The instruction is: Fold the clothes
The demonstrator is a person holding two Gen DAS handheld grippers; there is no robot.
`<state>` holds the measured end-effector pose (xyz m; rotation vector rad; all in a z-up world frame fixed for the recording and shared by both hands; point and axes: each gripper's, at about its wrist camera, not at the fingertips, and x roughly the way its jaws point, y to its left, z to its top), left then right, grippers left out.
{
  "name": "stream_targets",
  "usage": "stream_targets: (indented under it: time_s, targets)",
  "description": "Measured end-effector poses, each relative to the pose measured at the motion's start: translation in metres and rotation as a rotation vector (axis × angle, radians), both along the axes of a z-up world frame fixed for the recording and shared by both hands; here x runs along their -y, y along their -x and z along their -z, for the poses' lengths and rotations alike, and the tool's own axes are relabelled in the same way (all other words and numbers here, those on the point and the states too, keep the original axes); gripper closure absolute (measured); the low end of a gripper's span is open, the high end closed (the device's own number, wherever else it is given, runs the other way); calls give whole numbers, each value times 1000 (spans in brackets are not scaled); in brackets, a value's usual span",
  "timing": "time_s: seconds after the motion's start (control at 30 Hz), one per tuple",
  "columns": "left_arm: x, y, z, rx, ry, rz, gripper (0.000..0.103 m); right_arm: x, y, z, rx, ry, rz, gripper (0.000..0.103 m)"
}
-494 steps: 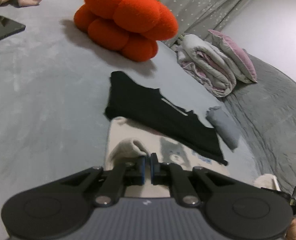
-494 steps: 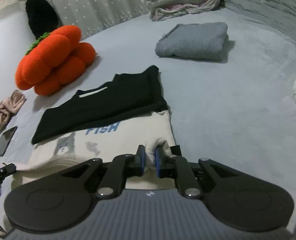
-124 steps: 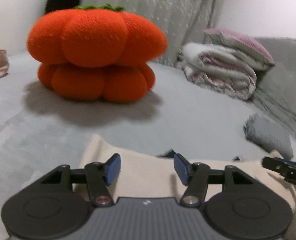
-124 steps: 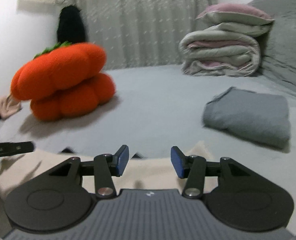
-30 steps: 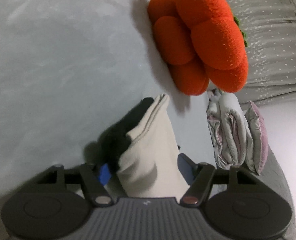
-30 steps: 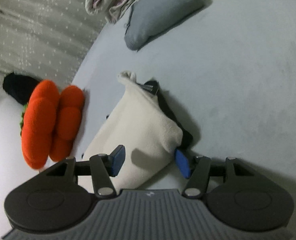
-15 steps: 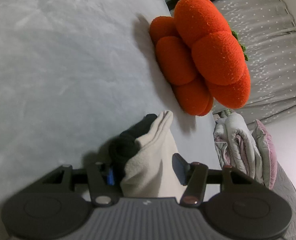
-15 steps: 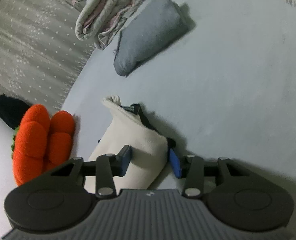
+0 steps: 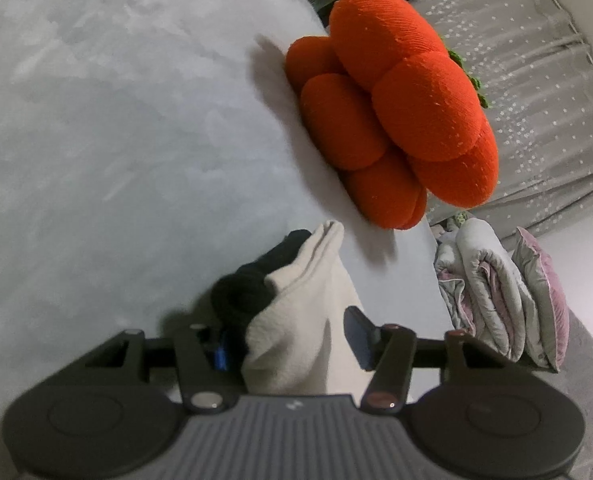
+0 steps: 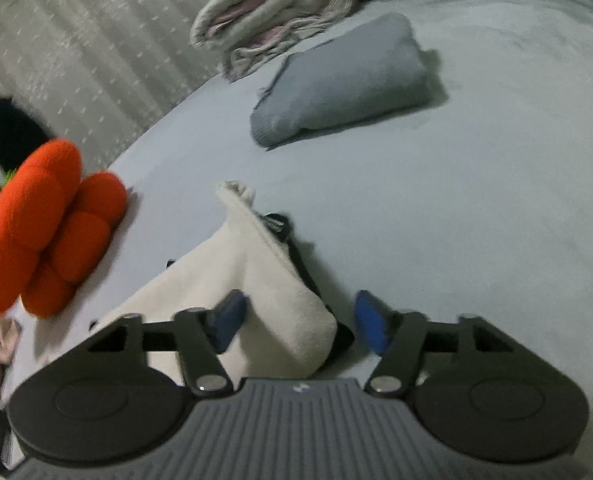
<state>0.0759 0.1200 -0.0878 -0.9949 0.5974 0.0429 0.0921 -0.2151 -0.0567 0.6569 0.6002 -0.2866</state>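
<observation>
The left gripper (image 9: 290, 350) stands spread, its blue-padded jaws set either side of the folded cream garment (image 9: 300, 320); whether the pads actually press the cloth cannot be told. The right gripper (image 10: 300, 322) is spread as well — its left pad lies against the cream fabric, its right pad stands clear of it.

Between each pair of jaws sits the same bundle: the cream garment folded over a black garment (image 9: 248, 290), whose dark edge shows along one side and, in the right wrist view, peeks out beneath the far side (image 10: 296, 256). The bundle rests on the pale grey bed cover (image 9: 116, 140).

Farther off lies a folded grey garment (image 10: 344, 80), well apart from the bundle. An orange pumpkin cushion (image 9: 396, 116) sits beyond, and a rolled quilt (image 9: 492, 292) lies by the spotted grey curtain (image 9: 536, 60).
</observation>
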Motion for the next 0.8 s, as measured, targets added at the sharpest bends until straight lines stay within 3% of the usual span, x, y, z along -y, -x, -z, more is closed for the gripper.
stream_targets:
  time_s: [0.07, 0.17, 0.5, 0.8]
  targets:
    - [0, 0, 1, -8, -21, -4, 73, 1, 1, 0, 1, -6, -20, 65]
    - [-5, 1, 2, -13, 18, -13, 77, 1, 3, -6, -6, -14, -29, 75]
    - [-11, 25, -25, -13, 11, -9, 79, -4, 15, -29, -73, -40, -52, 78]
    - [-40, 59, -22, -70, 44, -11, 79, -22, 38, -37, -122, -53, -149, 77]
